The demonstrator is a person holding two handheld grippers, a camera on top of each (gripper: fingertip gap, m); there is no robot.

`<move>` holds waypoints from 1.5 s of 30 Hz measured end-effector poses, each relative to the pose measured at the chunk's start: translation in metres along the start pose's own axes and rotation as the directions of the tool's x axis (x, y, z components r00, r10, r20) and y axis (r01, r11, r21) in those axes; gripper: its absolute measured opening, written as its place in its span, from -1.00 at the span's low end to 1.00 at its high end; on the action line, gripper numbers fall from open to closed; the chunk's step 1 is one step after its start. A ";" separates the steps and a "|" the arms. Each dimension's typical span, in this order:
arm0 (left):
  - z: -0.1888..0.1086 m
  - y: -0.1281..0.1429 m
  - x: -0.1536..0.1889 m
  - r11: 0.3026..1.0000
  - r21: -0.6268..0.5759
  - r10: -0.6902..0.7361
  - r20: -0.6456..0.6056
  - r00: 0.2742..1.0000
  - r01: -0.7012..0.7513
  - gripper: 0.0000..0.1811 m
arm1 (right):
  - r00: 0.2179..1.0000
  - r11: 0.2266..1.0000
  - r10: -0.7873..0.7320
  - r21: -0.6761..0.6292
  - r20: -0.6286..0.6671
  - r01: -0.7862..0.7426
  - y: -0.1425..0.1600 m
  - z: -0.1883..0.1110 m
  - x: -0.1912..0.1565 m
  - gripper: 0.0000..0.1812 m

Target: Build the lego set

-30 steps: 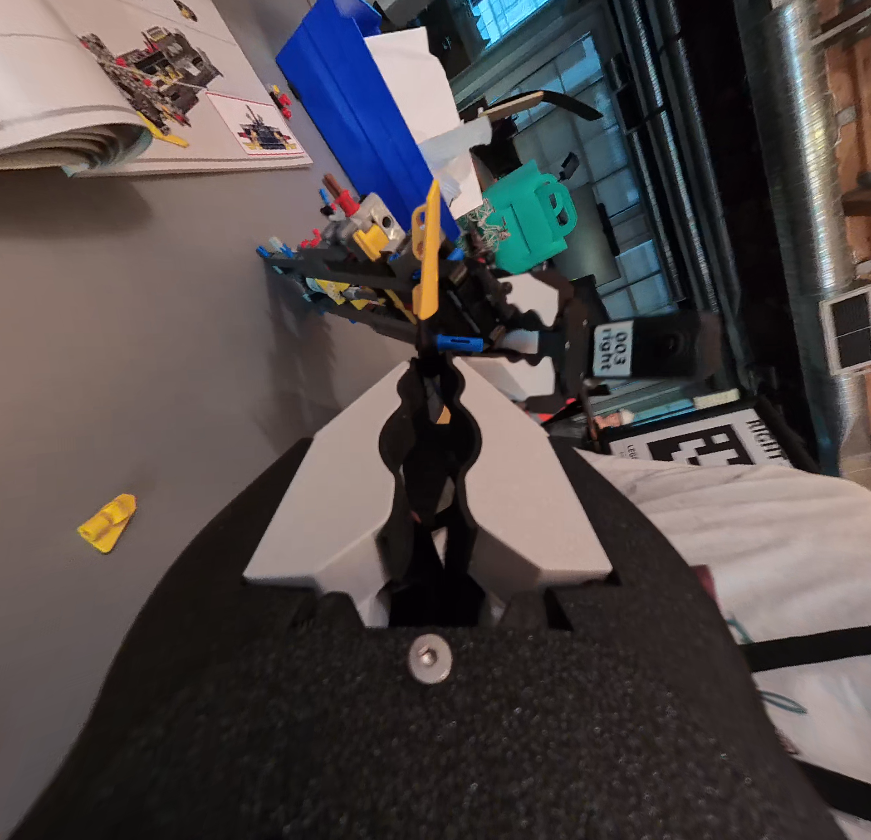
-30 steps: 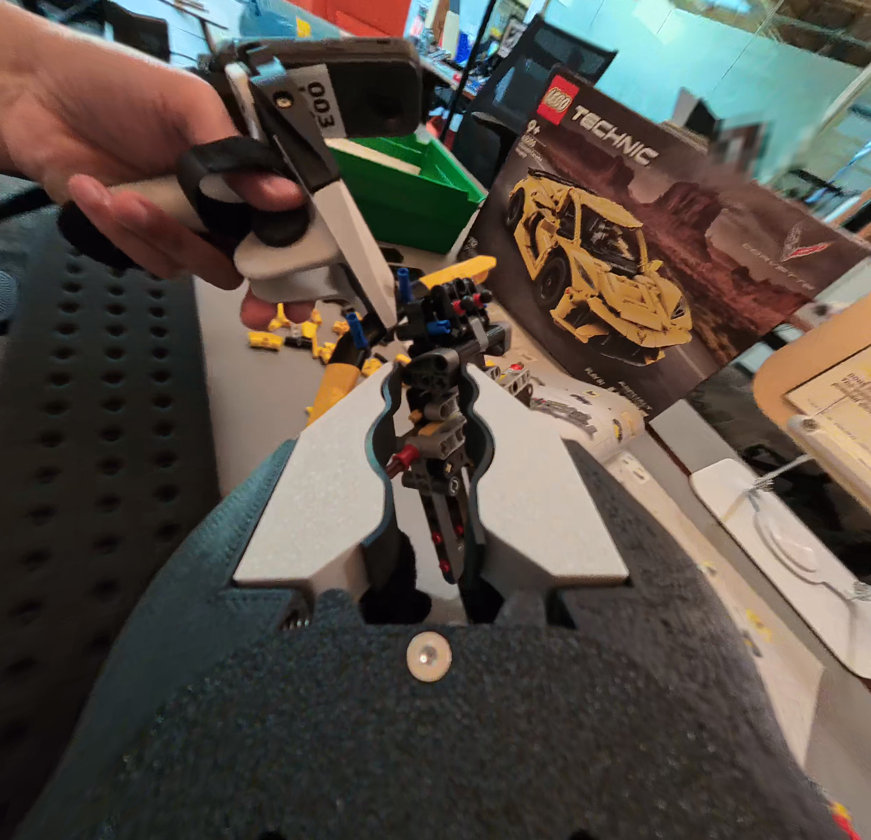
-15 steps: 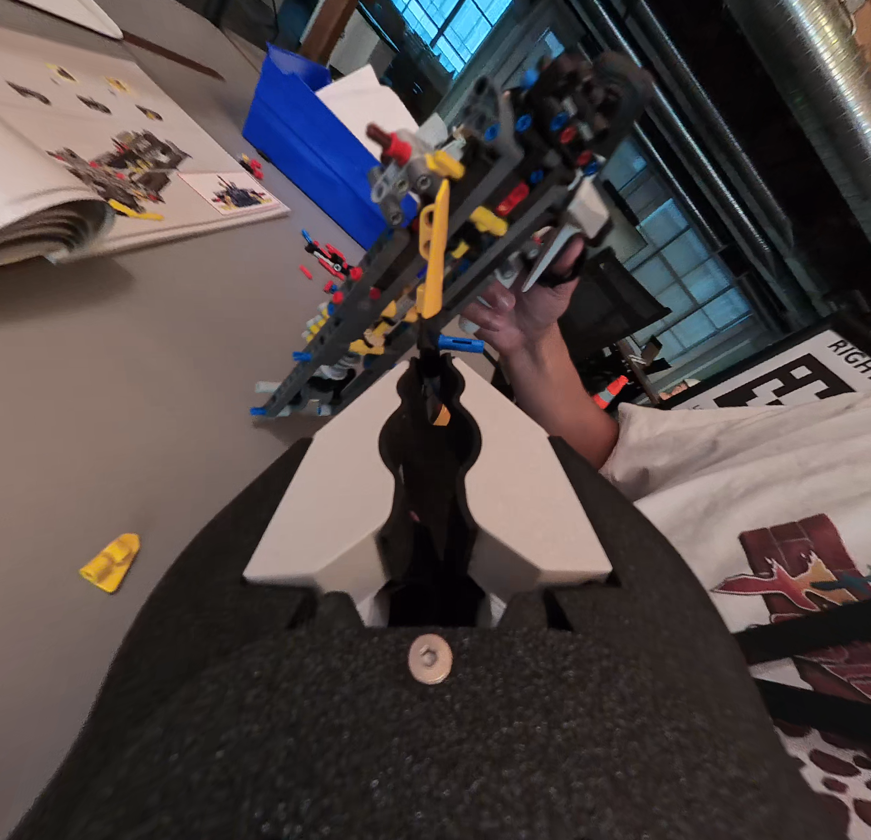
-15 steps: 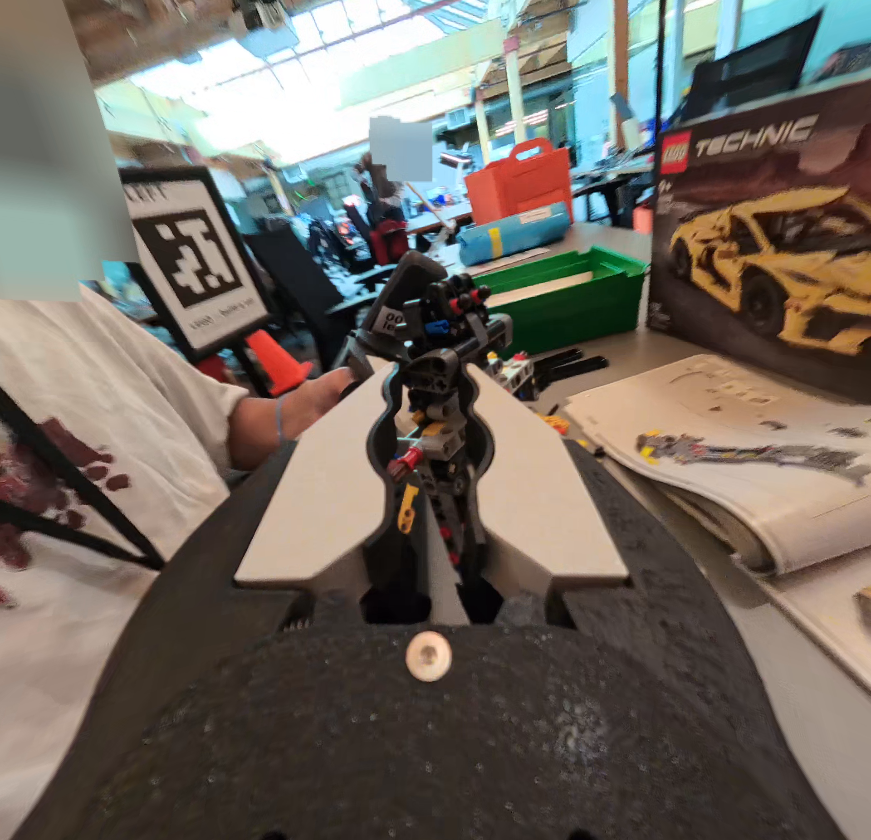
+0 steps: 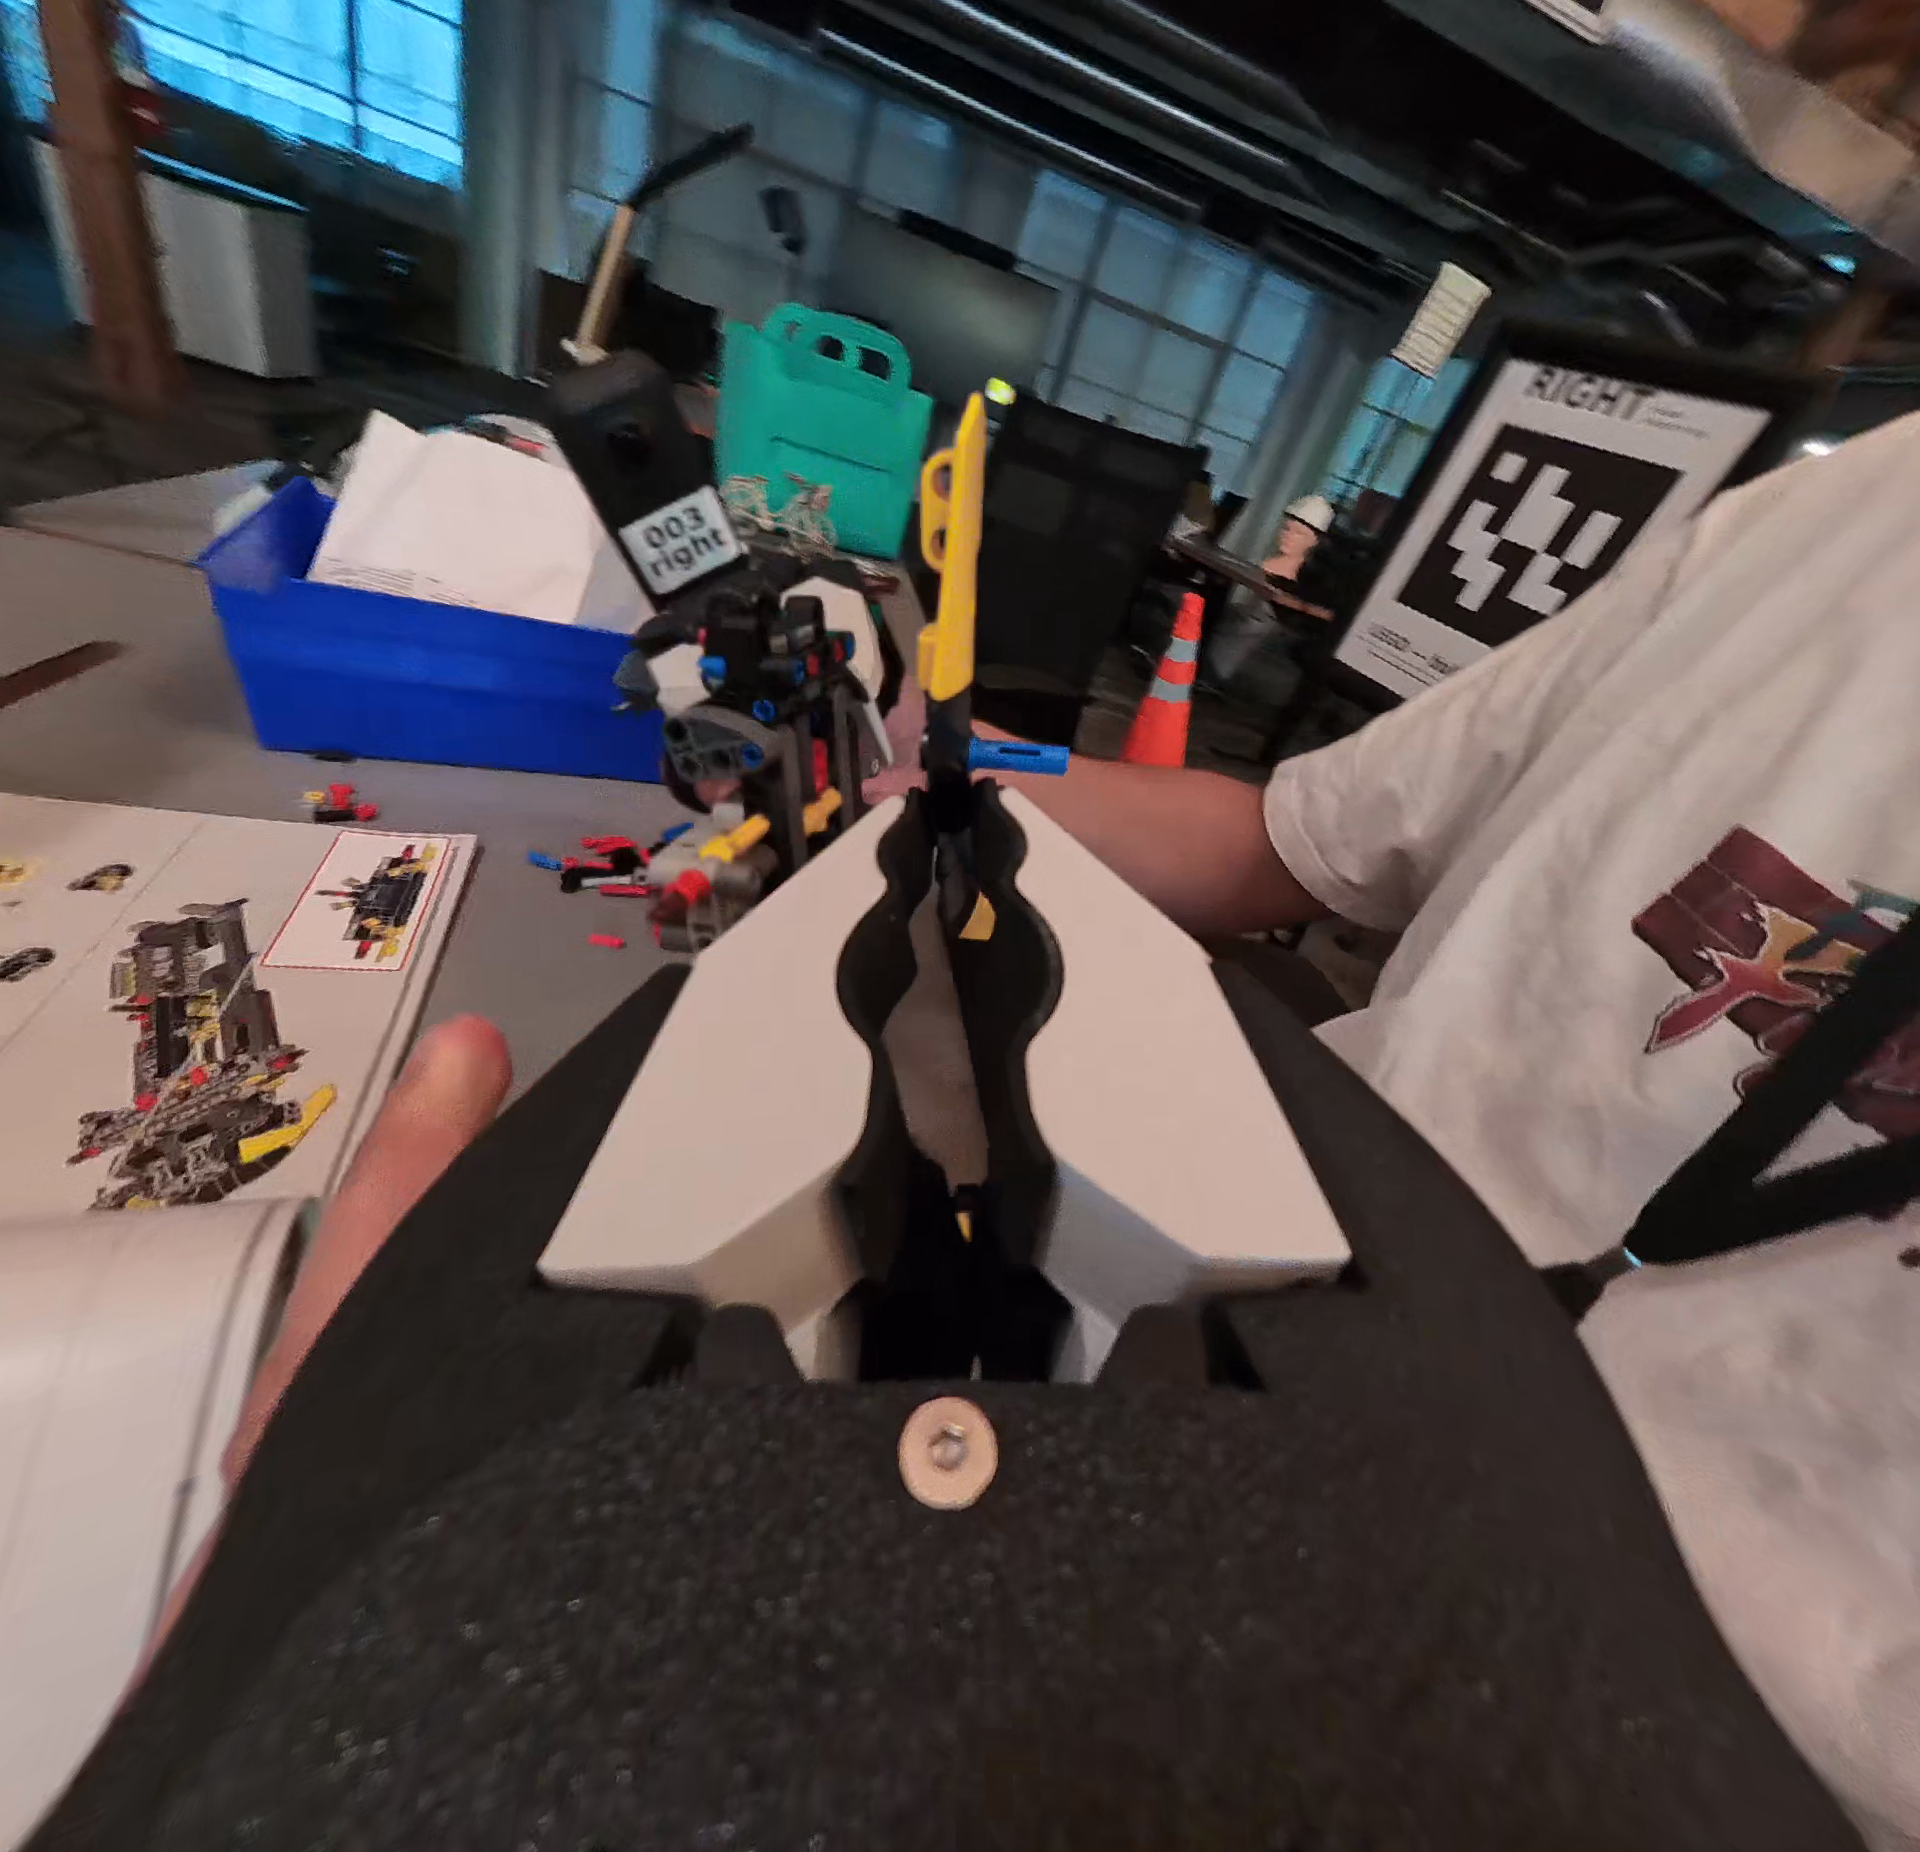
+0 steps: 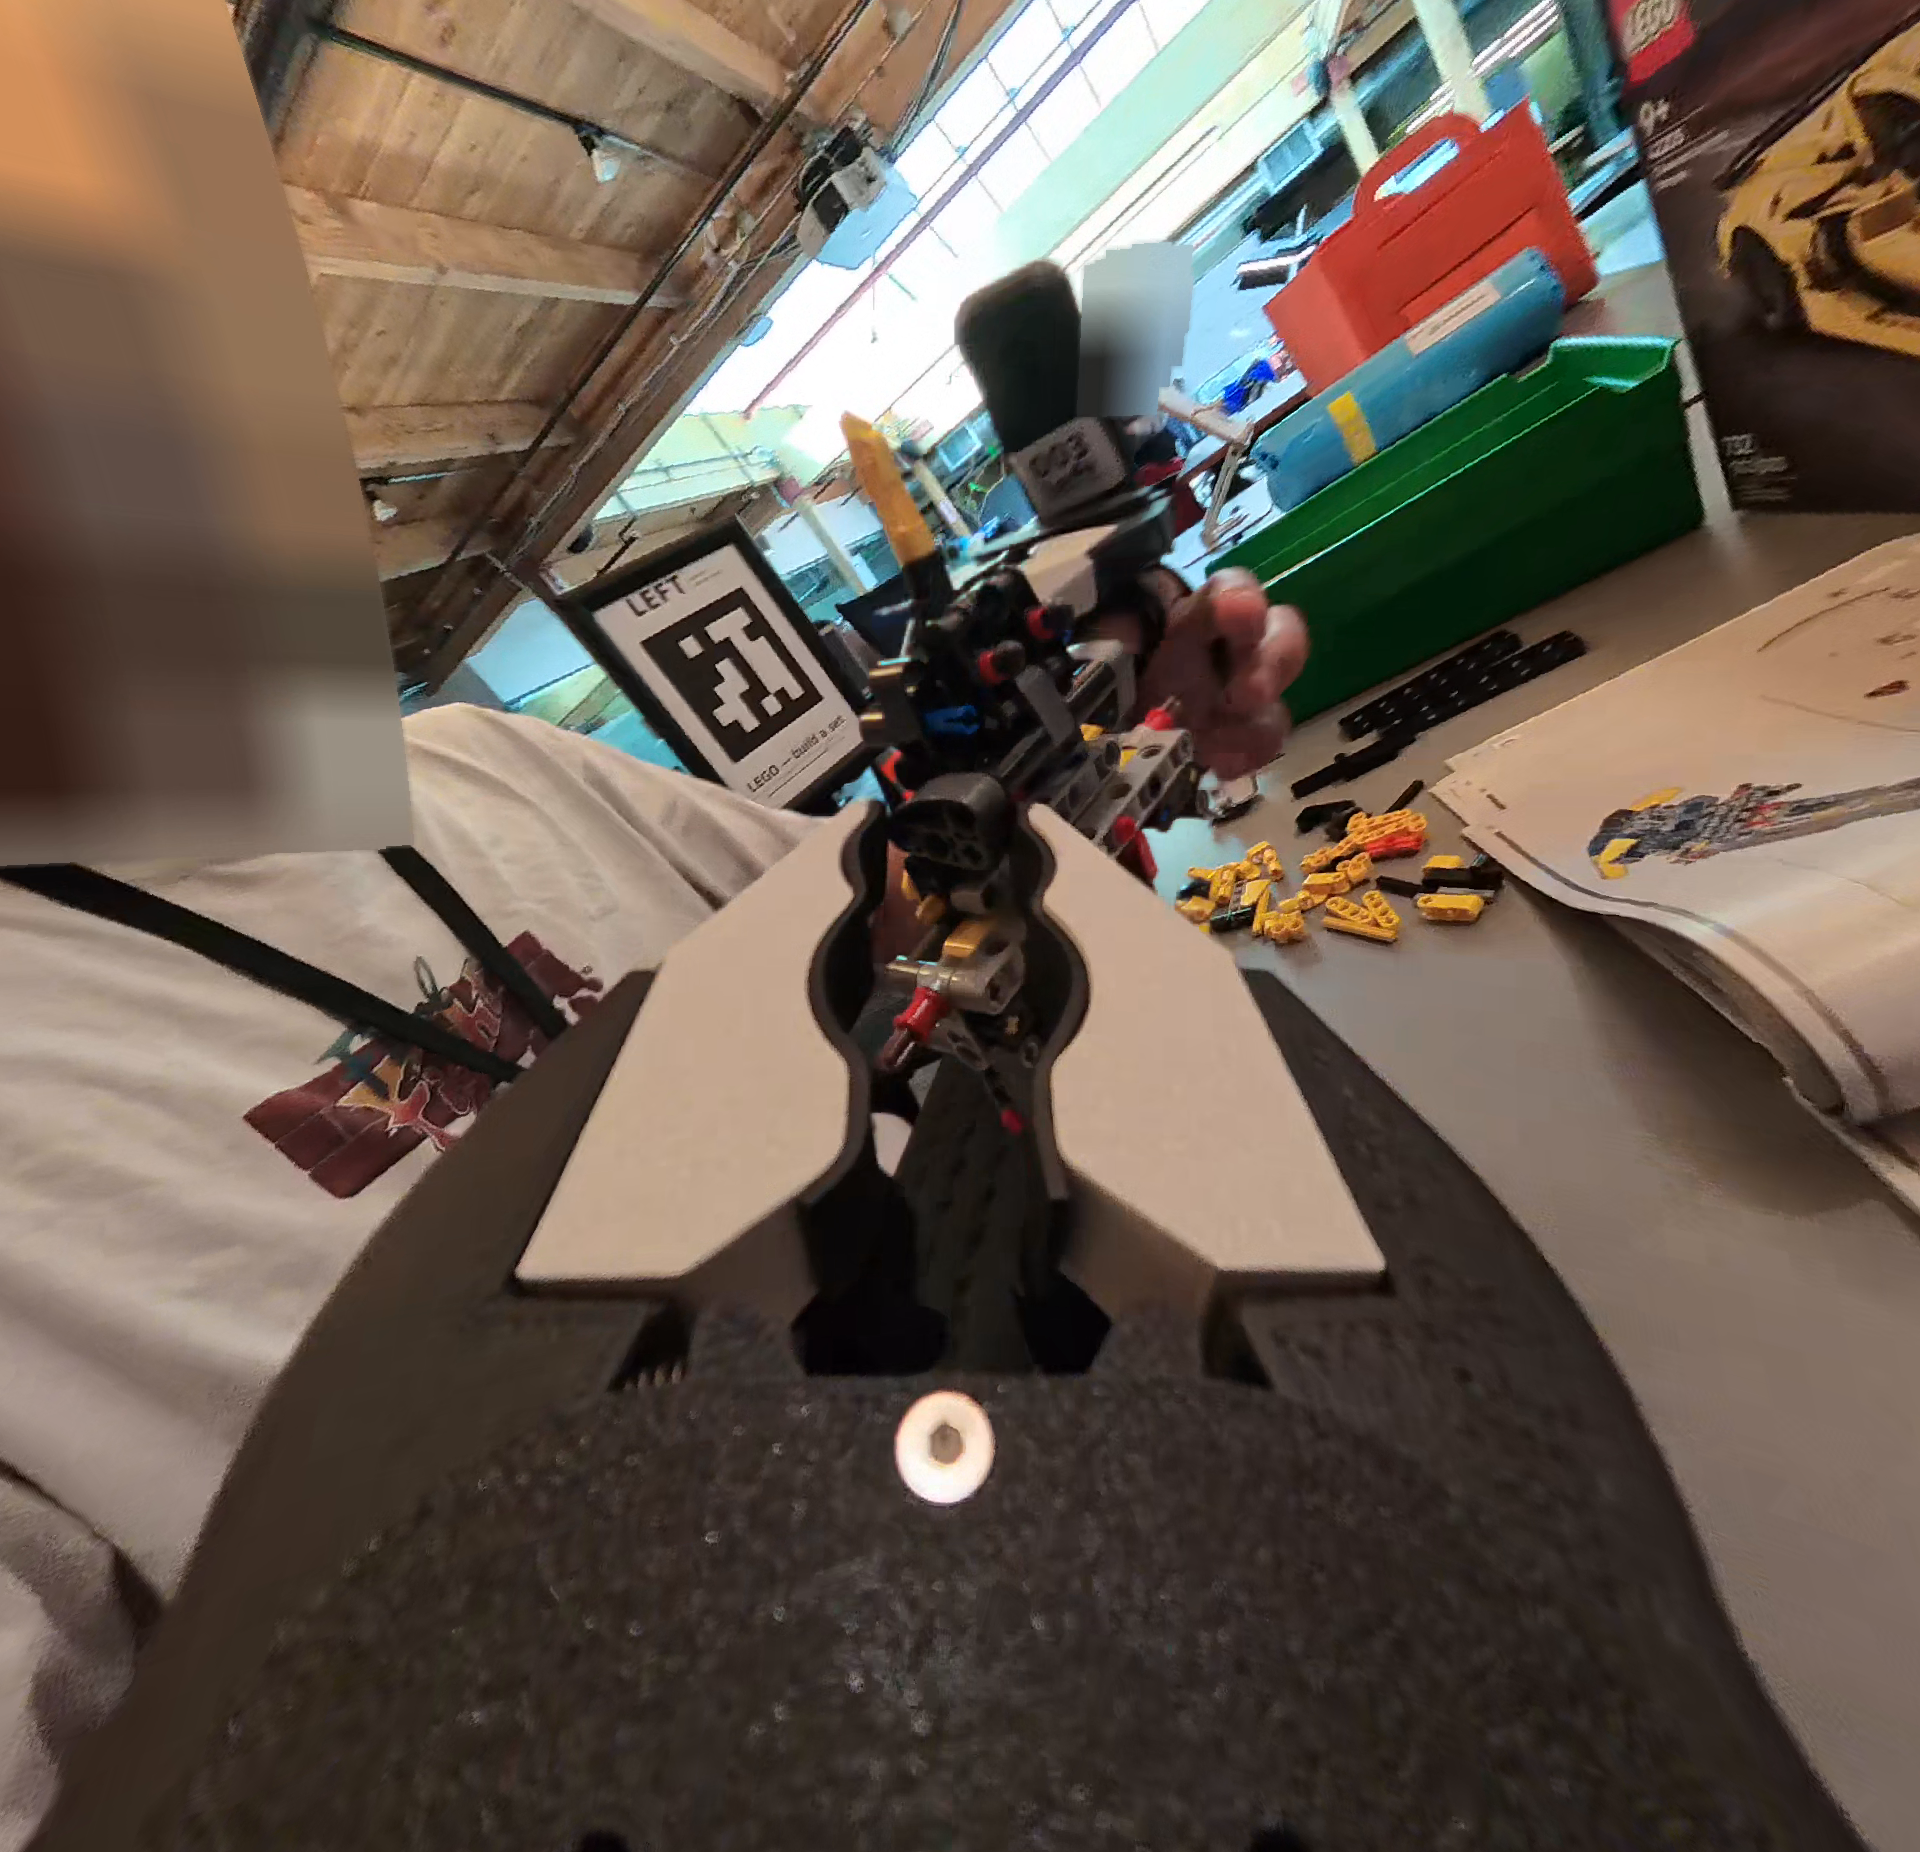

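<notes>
Left gripper [image 5: 951,805] clenched on a thin yellow blade piece [image 5: 956,555], standing upright with a blue pin [image 5: 1018,758] at its base. Right gripper [image 6: 951,826] grips the dark lego chassis [image 6: 966,971] — raised above the grey table [image 6: 1558,1075]. Loose yellow parts [image 6: 1340,888] lie beside the open instruction booklet [image 6: 1766,867]; lettered marker placards and the printed set box [image 6: 1787,192] stand behind.

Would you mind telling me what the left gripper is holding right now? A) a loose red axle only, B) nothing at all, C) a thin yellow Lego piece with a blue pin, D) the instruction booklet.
C: in the left wrist view the left gripper is closed on the thin yellow Lego piece, which stands up from its fingers, blue pin at its base.
</notes>
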State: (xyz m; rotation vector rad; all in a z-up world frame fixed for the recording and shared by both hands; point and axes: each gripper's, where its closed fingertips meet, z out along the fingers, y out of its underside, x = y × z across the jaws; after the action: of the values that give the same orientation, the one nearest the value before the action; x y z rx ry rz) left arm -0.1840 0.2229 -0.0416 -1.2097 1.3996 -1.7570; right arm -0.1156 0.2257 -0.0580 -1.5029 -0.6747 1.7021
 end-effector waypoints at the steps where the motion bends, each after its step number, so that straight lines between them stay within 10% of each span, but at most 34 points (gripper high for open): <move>1: 0.000 -0.001 -0.008 1.000 -0.016 -0.007 -0.025 1.000 0.007 -0.94 | 1.000 1.000 0.018 -0.017 0.015 -0.018 -0.001 0.000 0.004 -0.76; 14: -0.073 -0.013 -0.087 0.954 0.251 -0.212 0.176 0.961 0.164 -0.95 | 0.945 0.962 0.062 -0.234 -0.320 -0.143 0.037 -0.019 0.090 -0.68; 24: -0.064 0.040 -0.141 0.876 0.225 -0.479 0.310 0.821 0.426 -0.94 | 0.692 0.801 0.442 -0.095 -0.571 -0.591 0.083 -0.064 0.153 -0.63; 34: -0.029 0.052 -0.132 0.793 0.226 -0.609 0.274 0.744 0.566 -0.94 | 0.640 0.841 0.169 -0.229 -0.750 -0.490 0.086 -0.093 0.160 -0.51; 39: -0.007 0.050 -0.133 0.694 0.307 -0.719 0.239 0.653 0.651 -0.94 | 0.589 0.874 -0.350 -0.480 -0.729 -0.074 0.036 -0.067 0.139 -0.26; 45: 0.001 0.053 -0.145 0.564 0.366 -0.825 0.204 0.527 0.740 -0.93 | 0.249 0.526 -0.847 -0.806 -0.469 0.271 0.030 -0.011 0.111 -0.37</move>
State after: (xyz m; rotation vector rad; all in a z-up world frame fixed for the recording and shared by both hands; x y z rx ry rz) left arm -0.1268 0.3322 -0.1350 -2.1085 0.3536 -2.0149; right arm -0.1130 0.2974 -0.1486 -1.8562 -1.0676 -0.0451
